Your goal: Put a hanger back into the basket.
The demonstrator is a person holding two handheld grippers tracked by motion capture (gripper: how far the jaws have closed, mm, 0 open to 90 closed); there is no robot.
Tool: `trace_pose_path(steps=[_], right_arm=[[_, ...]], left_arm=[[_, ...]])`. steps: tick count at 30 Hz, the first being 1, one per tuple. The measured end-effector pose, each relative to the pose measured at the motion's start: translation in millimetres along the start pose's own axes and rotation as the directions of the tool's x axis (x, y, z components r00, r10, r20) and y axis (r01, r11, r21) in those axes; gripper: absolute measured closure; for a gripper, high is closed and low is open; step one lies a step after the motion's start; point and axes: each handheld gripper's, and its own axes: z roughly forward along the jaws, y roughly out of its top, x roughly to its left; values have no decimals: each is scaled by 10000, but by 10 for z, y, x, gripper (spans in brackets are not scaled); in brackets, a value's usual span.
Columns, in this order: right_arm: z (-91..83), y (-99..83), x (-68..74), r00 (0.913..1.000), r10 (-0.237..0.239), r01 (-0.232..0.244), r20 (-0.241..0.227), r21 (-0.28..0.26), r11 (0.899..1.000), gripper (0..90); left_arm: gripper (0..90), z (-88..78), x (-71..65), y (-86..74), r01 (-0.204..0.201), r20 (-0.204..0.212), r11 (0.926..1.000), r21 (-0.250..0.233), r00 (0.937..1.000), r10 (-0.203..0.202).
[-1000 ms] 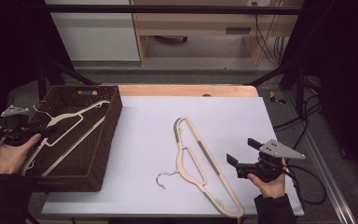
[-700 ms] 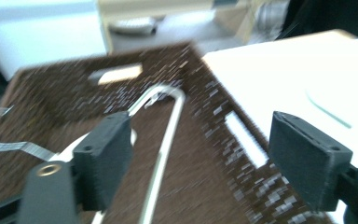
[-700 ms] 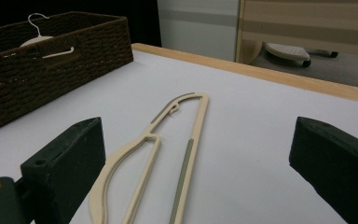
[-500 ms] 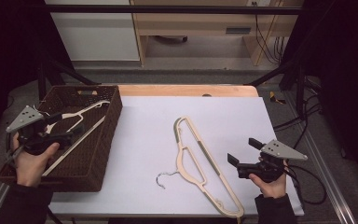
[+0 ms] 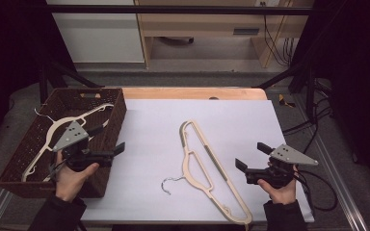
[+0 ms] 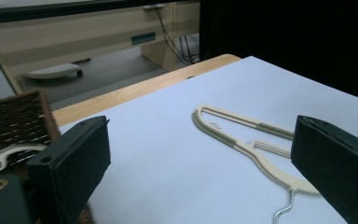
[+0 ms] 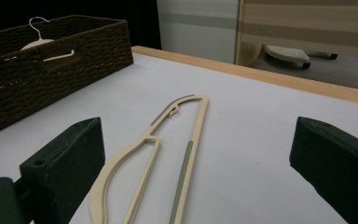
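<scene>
Over the basket's (image 5: pixel 118 113) right wall now, the left gripper (image 5: pixel 111 143) has swung out, jaws just spread wide and empty, heading for the hanger (image 5: pixel 207 166) lying on the white table, right of the basket. Right gripper (image 5: pixel 250 156) waits beside it, jaws apart too.

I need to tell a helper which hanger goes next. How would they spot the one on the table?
Start at the white table top, right of the brown wicker basket. The cream hanger lies flat on the bare surface near the middle, metal hook toward the person. The other hanger lies inside the basket.
</scene>
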Motion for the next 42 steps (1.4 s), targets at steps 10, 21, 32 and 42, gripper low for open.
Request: trace_pose_path(steps=[10,21,32,42], right_arm=[[10,-4,7,10000,-35,35,-59,27,10000,37],[6,-14,25,9999,-93,94,-108,46,9999,37],[44,-36,51,9997,-140,143,-188,155,9998,37],[80,-50,64,9996,-168,174,-226,239,9996,37]], left_arm=[[58,342,-365,19,-667,1040,9971,374,9926,625],[74,733,-626,-126,-1025,1762,9877,1185,9810,807],[127,1128,-823,-435,-1598,2492,9526,2589,9639,940],[224,1357,-911,-638,-1828,2865,9180,3518,9547,803]])
